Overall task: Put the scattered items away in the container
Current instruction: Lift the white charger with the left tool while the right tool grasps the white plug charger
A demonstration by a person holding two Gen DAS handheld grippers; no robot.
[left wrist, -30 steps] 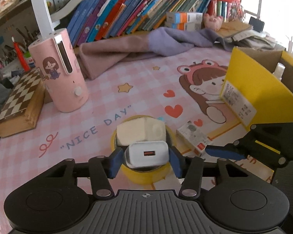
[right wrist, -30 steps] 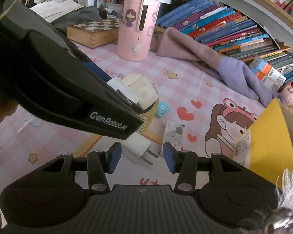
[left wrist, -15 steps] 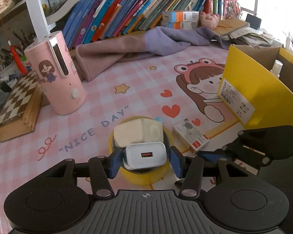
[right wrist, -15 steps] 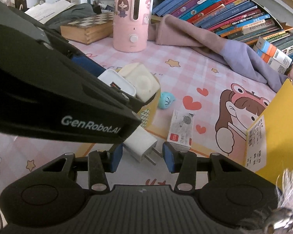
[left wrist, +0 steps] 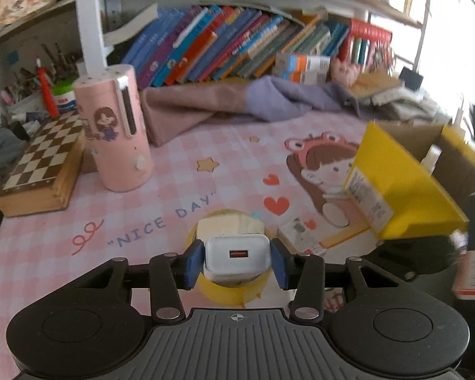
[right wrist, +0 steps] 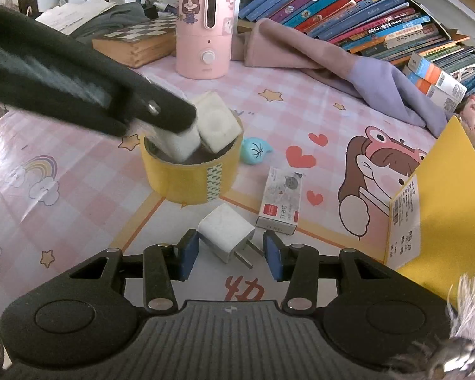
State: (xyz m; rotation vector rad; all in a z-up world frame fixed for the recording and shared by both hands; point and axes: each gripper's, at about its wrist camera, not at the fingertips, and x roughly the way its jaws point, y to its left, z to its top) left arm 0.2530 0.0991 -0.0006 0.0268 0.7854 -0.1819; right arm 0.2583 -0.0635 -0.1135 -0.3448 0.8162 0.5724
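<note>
My left gripper (left wrist: 236, 261) is shut on a white USB charger (left wrist: 237, 255) and holds it in the mouth of the round yellow container (left wrist: 228, 291). The container (right wrist: 190, 174) holds another white cube charger (right wrist: 218, 126). In the right wrist view the left gripper's arm reaches into it from the left. My right gripper (right wrist: 231, 255) is open, its blue fingers on either side of a small white plug adapter (right wrist: 226, 234) lying on the mat. A small staples box (right wrist: 280, 202) and a teal toy (right wrist: 255, 150) lie beside the container.
A yellow cardboard box (left wrist: 402, 186) stands open at the right. A pink humidifier (left wrist: 117, 129), a wooden chessboard box (left wrist: 44, 171), a purple cloth (left wrist: 237, 107) and a row of books (left wrist: 237, 47) sit at the back.
My left gripper has lowered the USB charger into the container's mouth. My right gripper has closed in on the plug adapter, which now sits between its fingers.
</note>
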